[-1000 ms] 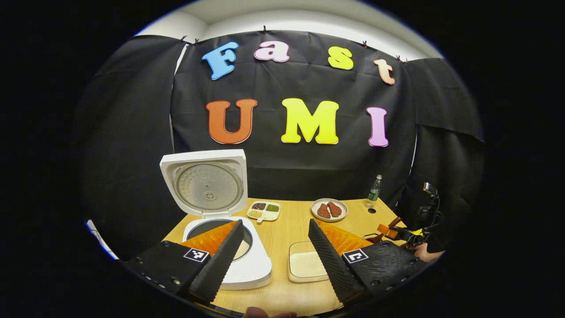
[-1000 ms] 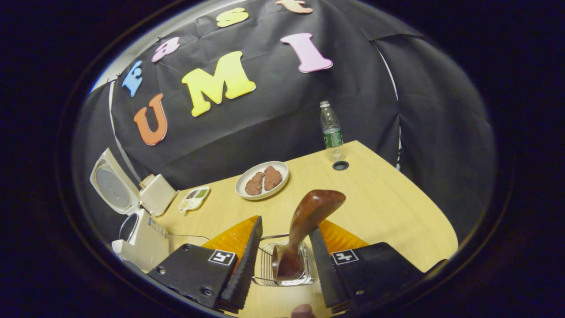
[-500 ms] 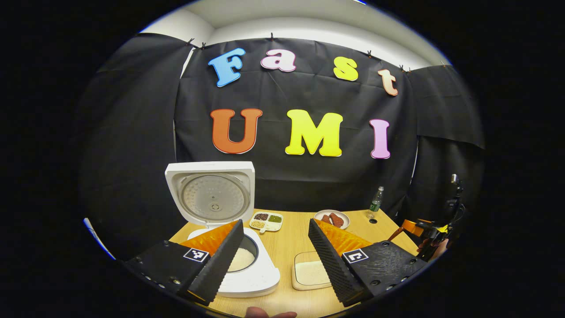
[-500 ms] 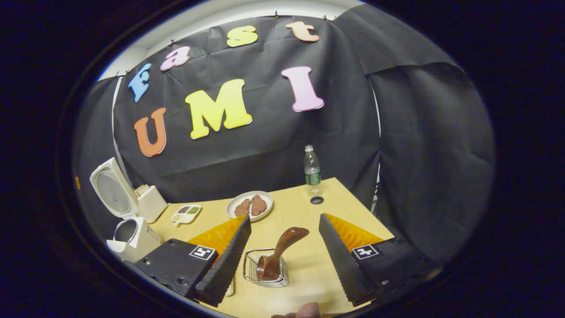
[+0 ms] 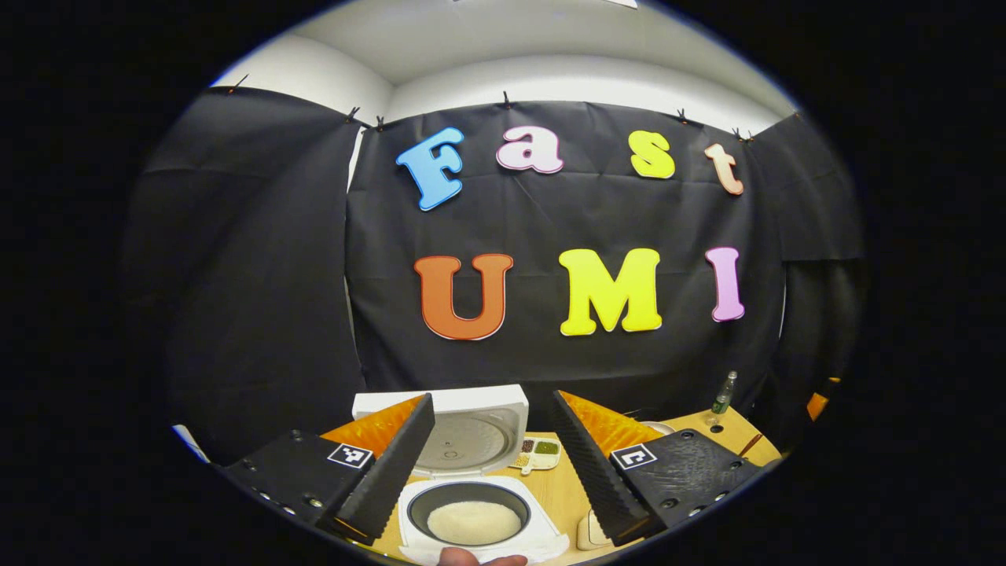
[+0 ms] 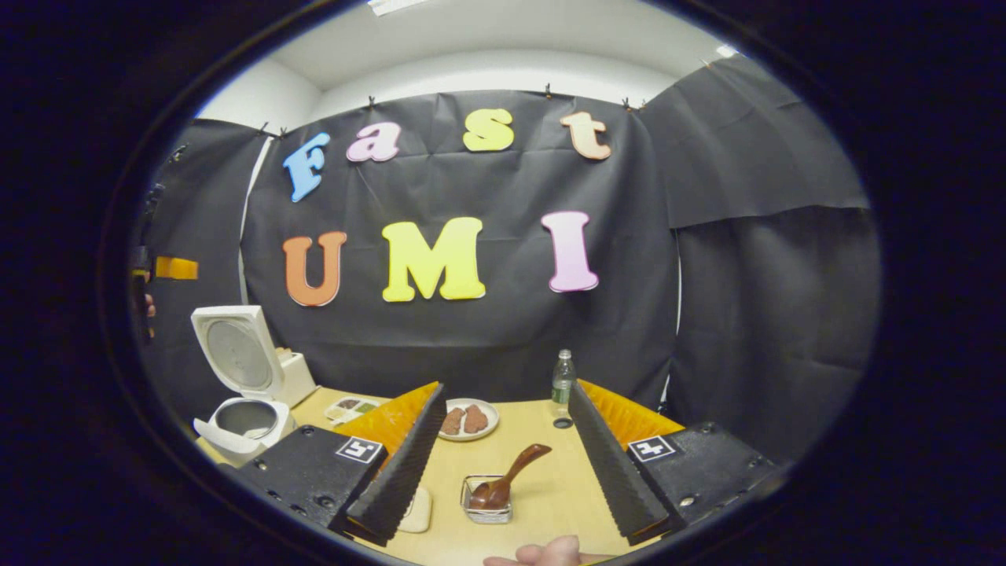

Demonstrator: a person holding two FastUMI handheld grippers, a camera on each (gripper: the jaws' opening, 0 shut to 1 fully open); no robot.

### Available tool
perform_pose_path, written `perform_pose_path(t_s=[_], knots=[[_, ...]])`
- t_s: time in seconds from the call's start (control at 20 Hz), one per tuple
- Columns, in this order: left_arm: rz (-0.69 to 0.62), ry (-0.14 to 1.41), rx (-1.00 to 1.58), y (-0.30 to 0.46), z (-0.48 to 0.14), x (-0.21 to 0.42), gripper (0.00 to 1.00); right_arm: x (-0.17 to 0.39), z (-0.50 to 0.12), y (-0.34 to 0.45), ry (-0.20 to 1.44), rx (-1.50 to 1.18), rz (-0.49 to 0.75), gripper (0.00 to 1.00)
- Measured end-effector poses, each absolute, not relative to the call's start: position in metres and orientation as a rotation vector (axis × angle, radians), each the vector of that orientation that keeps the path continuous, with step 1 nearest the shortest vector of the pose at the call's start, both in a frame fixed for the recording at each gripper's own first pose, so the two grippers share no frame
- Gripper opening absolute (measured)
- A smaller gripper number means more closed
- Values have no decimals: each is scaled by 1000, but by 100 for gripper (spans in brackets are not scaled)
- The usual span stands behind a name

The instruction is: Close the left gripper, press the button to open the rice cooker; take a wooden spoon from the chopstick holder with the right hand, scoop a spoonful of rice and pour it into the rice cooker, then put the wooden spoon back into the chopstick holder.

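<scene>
One wooden spoon (image 6: 507, 475) stands in the chopstick holder (image 6: 487, 507) near the tabletop's (image 6: 550, 491) front edge, handle leaning right; no finger touches it; right gripper (image 6: 503, 460) hangs above and short of it, jaws wide apart and empty; left gripper (image 5: 491, 460) likewise spread and empty over the rice cooker (image 5: 479, 515), lid (image 5: 468, 432) up, rice in the pot; cooker sits toward the left edge. Judgement: task looks complete. Risks: the leaning handle could tip the light holder if bumped; a careless hand could catch the raised lid.
</scene>
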State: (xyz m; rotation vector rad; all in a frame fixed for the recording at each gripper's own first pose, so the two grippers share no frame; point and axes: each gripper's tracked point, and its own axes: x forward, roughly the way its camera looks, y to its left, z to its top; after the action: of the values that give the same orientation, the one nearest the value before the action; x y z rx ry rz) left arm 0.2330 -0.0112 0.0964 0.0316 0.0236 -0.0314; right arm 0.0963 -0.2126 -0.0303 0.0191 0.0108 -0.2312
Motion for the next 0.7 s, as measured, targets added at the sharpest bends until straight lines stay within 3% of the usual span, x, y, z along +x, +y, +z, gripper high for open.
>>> perform_pose_path(t_s=[0.7], knots=[[99,276,-91,63,37,386,94,100,-66,-205,113,95,-219,99]])
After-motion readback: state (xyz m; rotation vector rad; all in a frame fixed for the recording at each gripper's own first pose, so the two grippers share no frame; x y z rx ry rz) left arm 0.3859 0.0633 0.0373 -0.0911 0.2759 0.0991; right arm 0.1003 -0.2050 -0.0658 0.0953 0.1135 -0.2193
